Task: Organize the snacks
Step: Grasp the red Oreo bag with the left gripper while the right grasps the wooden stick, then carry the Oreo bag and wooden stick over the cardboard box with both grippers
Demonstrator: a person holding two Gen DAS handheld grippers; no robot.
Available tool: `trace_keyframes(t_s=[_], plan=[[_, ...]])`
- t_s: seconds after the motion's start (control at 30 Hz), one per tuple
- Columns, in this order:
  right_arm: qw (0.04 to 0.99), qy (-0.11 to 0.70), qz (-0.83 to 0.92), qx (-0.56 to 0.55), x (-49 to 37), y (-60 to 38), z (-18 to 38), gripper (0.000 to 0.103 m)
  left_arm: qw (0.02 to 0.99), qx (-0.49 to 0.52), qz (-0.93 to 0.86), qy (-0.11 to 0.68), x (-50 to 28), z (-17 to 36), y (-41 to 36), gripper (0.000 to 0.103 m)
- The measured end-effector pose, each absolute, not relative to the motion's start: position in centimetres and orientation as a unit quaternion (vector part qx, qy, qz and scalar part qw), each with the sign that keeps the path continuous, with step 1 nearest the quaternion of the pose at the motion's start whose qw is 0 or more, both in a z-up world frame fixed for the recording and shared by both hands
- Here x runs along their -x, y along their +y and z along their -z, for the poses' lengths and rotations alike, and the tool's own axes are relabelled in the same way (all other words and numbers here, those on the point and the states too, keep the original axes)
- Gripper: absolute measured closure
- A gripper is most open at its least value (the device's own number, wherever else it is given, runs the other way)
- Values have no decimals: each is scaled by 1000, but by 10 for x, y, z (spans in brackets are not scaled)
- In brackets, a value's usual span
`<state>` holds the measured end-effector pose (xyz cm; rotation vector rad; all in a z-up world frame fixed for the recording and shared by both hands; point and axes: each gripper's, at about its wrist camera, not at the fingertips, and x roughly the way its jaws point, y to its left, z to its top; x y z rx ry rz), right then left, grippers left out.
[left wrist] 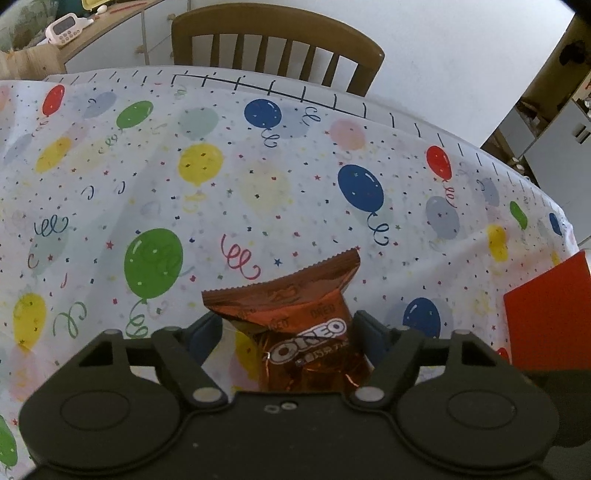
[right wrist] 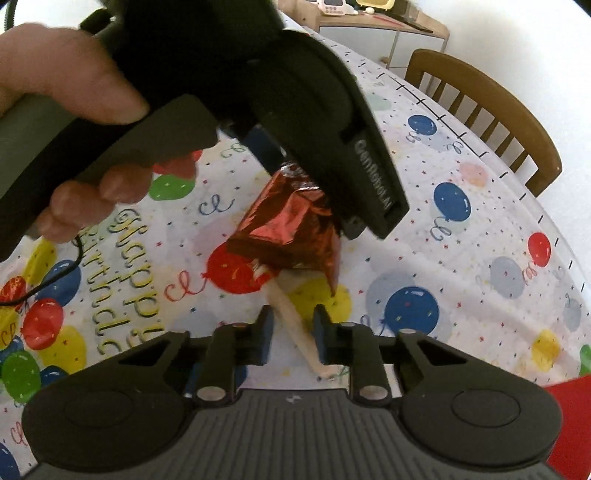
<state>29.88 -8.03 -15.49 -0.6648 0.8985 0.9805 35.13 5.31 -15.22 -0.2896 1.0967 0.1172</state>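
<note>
A copper foil Oreo packet sits between the fingers of my left gripper, whose pads press its sides, so the jaws are shut on it. In the right wrist view the same packet hangs from the left gripper, tilted above the balloon tablecloth. A pale stick with a red-and-white end runs out from under the packet. It passes between the narrow jaws of my right gripper and leans on the right finger. A strip of cloth shows between the stick and the left finger.
A red flat box lies at the table's right edge, also the red box by my right gripper. A wooden chair stands behind the table. A person's hand holds the left gripper's handle. A sideboard stands far left.
</note>
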Motion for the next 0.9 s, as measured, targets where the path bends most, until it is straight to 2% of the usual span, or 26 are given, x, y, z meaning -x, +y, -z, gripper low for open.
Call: trace_keyframes(t_s=[0.13, 0.17, 0.33, 0.67, 0.9], plan=[[746, 412, -434, 292, -285, -83, 156, 90, 845, 134, -50, 515, -348, 150, 53, 36], [750, 412, -428, 289, -281, -84, 155, 91, 846, 135, -49, 514, -347, 150, 54, 40], [779, 423, -380, 265, -266, -86, 154, 91, 847, 140, -47, 511, -339, 148, 59, 49], [816, 458, -310, 171, -244, -109, 143, 92, 848, 146, -50, 508, -306, 141, 70, 52], [834, 454, -289, 122, -222, -129, 120, 92, 853, 143, -33, 501, -270, 129, 66, 52]])
